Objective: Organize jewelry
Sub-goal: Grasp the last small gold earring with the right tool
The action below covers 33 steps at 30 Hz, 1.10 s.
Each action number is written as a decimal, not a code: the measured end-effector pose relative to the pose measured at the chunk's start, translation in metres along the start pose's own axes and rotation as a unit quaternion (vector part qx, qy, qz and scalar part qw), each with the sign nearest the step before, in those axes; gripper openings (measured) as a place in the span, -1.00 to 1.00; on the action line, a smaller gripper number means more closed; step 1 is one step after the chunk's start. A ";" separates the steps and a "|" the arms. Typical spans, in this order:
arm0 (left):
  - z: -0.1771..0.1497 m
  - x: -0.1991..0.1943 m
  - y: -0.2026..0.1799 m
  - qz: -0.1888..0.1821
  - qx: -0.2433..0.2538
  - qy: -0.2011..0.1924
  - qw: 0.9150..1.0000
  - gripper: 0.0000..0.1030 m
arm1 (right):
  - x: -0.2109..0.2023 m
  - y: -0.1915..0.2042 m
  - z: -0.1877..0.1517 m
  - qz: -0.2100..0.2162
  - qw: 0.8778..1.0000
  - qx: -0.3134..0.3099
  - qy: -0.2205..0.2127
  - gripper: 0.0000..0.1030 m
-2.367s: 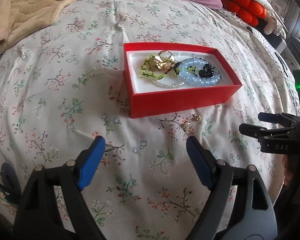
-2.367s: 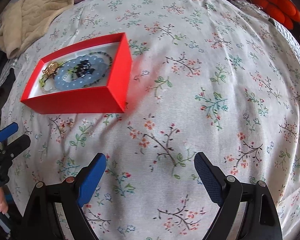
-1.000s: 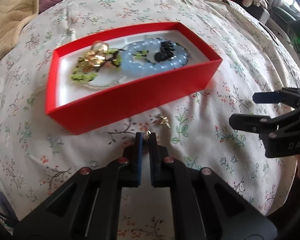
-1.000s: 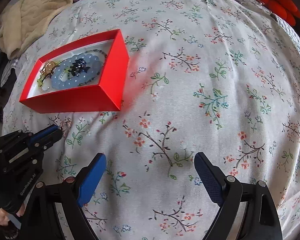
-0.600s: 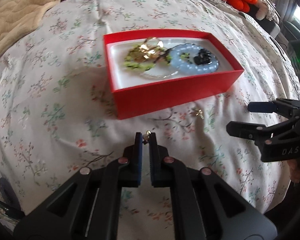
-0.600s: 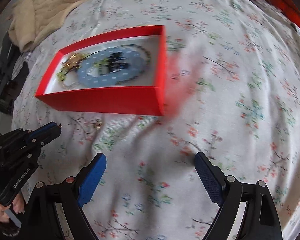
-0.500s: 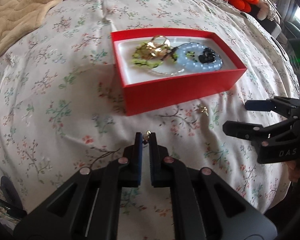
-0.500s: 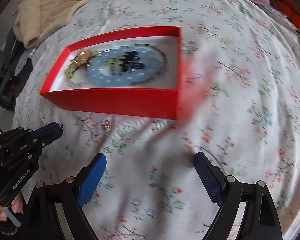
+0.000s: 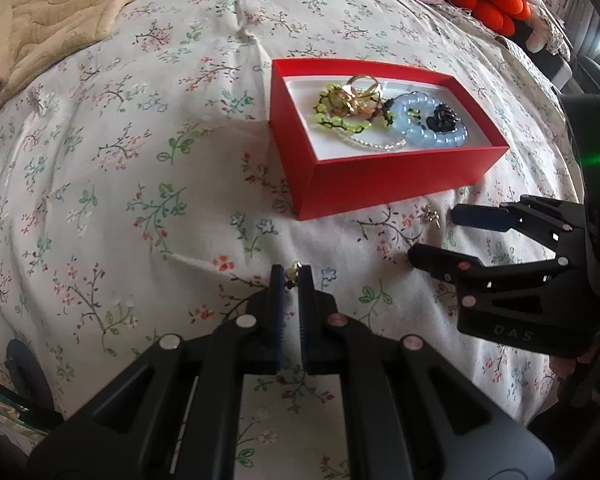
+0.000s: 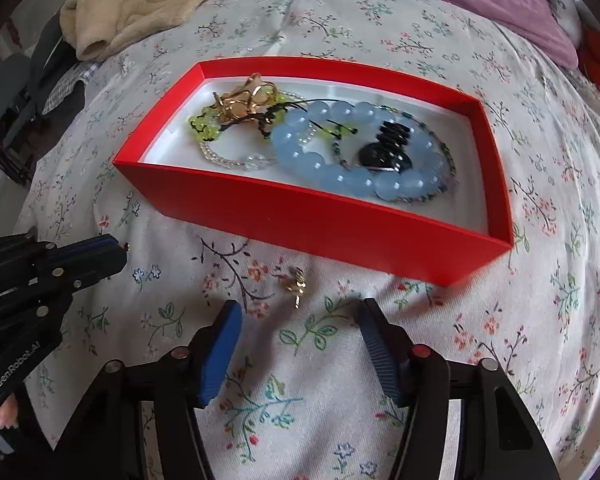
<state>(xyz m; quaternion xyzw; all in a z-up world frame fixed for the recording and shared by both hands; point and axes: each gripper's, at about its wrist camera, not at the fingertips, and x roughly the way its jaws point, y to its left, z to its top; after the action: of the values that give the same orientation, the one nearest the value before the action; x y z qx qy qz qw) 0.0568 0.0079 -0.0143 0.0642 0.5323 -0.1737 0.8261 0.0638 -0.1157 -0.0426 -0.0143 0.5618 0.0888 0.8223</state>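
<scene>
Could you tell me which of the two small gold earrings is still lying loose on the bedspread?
The gold earring in front of the red box, between the open right gripper's fingers. The other earring is pinched in the left gripper.

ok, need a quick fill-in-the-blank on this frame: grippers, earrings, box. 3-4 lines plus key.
1. The left gripper is shut on a small gold ____.
2. The right gripper is ____, its fingers on either side of the loose earring on the bedsheet.
3. That loose earring lies just outside the ____ box.
4. The biggest bracelet in the box is light ____.

Missing words: earring; open; red; blue
</scene>
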 end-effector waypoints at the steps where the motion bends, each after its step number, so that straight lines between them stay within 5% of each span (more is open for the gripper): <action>1: 0.000 0.000 0.001 0.000 -0.002 0.001 1.000 -0.86 | -0.001 -0.001 -0.001 0.000 1.000 -0.001 -0.002 0.10; 21: 0.003 0.002 -0.007 -0.004 -0.003 0.004 1.000 -0.86 | 0.003 0.002 0.005 -0.007 1.000 -0.012 -0.013 -0.42; 26: 0.004 0.000 -0.009 -0.005 -0.005 -0.001 1.000 -0.86 | 0.001 -0.001 0.003 -0.007 1.000 -0.011 -0.014 -0.78; 33: 0.005 0.000 -0.008 -0.002 -0.008 -0.004 1.000 -0.86 | -0.005 -0.004 0.001 -0.007 1.000 -0.004 -0.015 -0.83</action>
<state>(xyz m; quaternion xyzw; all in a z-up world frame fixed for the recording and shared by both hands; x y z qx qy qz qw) 0.0586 -0.0009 -0.0113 0.0559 0.5309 -0.1717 0.8280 0.0639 -0.1202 -0.0381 -0.0206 0.5488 0.0852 0.8313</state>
